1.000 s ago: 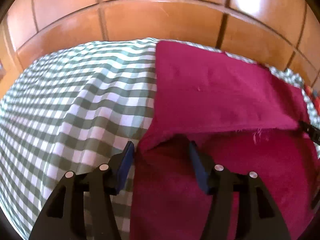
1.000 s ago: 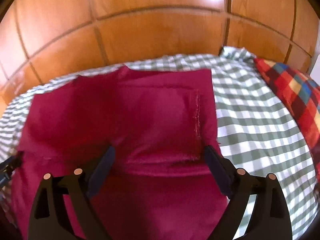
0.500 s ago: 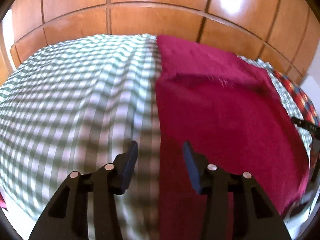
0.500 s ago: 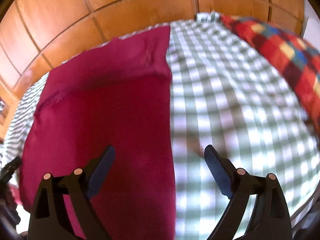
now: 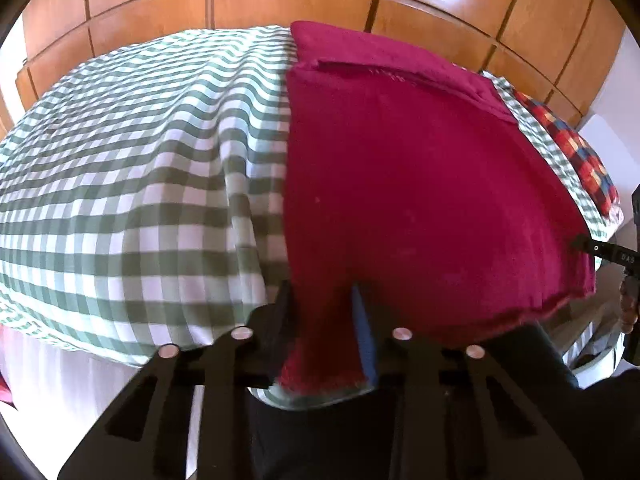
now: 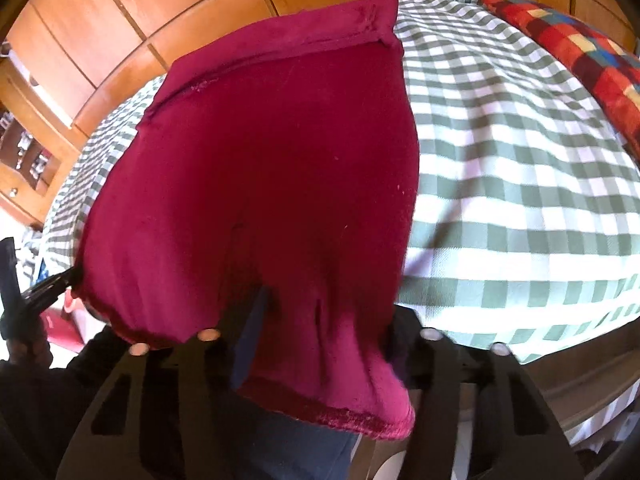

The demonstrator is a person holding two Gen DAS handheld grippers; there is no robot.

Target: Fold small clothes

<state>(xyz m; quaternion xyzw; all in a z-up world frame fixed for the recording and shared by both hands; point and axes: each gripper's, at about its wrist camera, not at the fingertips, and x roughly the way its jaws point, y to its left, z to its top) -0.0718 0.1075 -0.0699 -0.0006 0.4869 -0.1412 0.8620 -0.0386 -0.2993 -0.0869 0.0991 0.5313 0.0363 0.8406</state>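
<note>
We can read only small white letters, perhaps "DAS", on the right gripper (image 5: 612, 254); the rest is unclear.

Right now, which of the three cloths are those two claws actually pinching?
The plain crimson cloth: both the left gripper and right gripper clamp its near edge. The green checked sheet lies underneath; the multicoloured plaid fabric sits untouched, far right.

Checked bed (image 5: 120, 168), crimson cloth (image 5: 400, 184) atop
</note>
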